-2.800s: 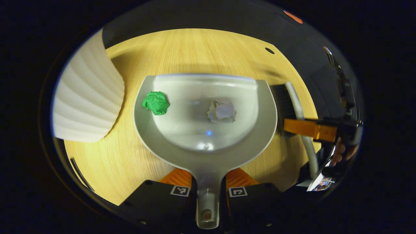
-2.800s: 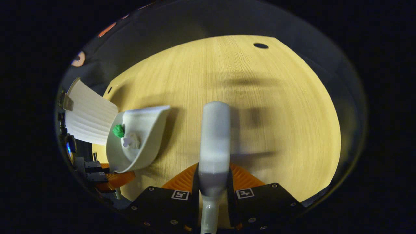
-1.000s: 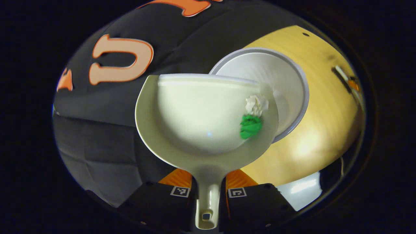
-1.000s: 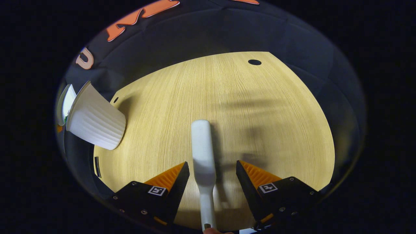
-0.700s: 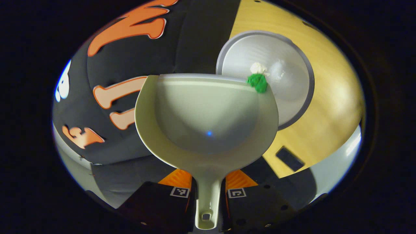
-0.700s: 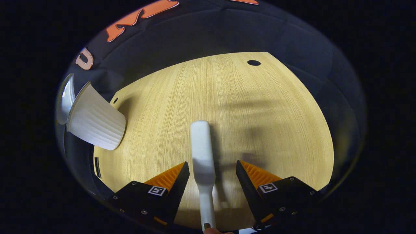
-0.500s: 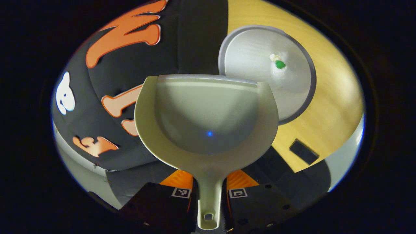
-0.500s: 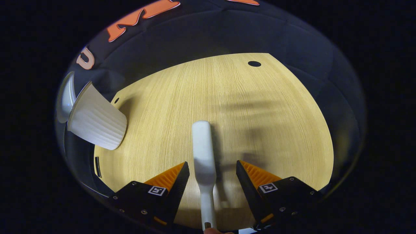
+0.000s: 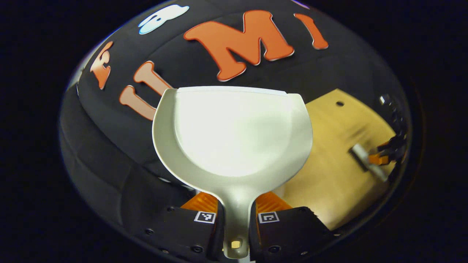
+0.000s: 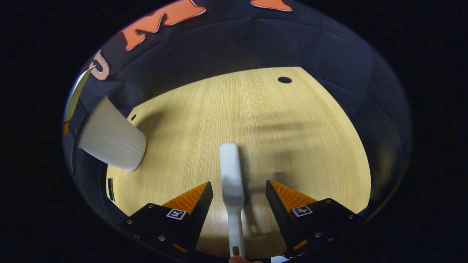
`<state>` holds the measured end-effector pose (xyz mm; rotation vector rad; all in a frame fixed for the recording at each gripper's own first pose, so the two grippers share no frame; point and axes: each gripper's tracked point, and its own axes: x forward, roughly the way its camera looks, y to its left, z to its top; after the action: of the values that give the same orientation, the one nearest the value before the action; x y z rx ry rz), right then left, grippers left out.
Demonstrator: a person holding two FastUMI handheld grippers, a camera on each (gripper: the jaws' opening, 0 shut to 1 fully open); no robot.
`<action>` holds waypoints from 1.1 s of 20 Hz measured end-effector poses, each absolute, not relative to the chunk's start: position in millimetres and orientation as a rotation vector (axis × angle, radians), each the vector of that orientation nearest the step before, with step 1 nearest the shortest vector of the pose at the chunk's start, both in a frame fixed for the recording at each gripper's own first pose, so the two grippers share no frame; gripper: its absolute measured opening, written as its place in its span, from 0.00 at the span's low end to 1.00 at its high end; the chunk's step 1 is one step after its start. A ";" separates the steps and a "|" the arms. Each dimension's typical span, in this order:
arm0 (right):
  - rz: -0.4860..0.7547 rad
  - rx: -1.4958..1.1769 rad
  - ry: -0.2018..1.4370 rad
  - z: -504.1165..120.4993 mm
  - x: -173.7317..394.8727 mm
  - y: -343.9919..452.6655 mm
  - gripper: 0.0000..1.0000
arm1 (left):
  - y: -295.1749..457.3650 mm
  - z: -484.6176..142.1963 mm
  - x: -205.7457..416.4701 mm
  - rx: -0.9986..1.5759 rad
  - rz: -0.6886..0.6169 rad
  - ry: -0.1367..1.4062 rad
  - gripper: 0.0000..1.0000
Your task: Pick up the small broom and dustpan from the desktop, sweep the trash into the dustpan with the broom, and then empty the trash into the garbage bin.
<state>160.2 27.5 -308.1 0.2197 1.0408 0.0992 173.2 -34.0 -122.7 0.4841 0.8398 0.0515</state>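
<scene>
Two steps look finished — desk (image 10: 256, 120) swept, dustpan (image 9: 234, 135) empty, clenched in the left gripper (image 9: 235, 215) by its handle. Bin (image 10: 111, 140) probably holds the trash. Right gripper (image 10: 236, 199) is released; broom (image 10: 231, 182) lies between its fingers.

The pale grey plastic dustpan (image 9: 234, 135) looks smooth with a soft sheen, its hollow catching a bright glare. The light wooden desktop (image 10: 256, 124) shows fine straight grain under a matt finish, and the white plastic broom (image 10: 231, 182) lying on it is smooth and faintly glossy. The white ribbed garbage bin (image 10: 111, 140) has a matt, fluted plastic wall.
</scene>
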 end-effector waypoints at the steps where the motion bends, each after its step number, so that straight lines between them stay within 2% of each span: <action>1: 0.091 0.227 1.024 -303.0 164.1 25.2 0.88 | -67.0 -147.7 179.2 0.412 -0.010 0.852 0.28; 4: 0.059 0.239 1.001 -296.5 165.4 18.6 0.88 | -150.2 -224.9 171.7 0.197 -0.110 0.931 0.28; 5: 0.051 0.239 1.000 -295.8 164.5 17.7 0.88 | -154.3 -251.3 162.6 0.143 -0.124 0.971 0.28; 11: 0.055 0.206 1.020 -299.0 162.4 21.3 0.88 | -192.1 -358.4 129.1 -0.009 -0.065 1.220 0.29; 15: 0.082 0.186 1.047 -306.8 154.6 33.5 0.88 | -192.6 -404.8 114.2 -0.033 -0.006 1.333 0.29; 22: 0.108 0.152 1.076 -315.6 148.4 44.2 0.88 | -178.4 -447.2 89.5 -0.041 0.068 1.489 0.29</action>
<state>148.4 44.2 -315.6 0.1525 1.0757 0.1079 89.5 -178.4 -447.2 -0.0413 1.4895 0.0681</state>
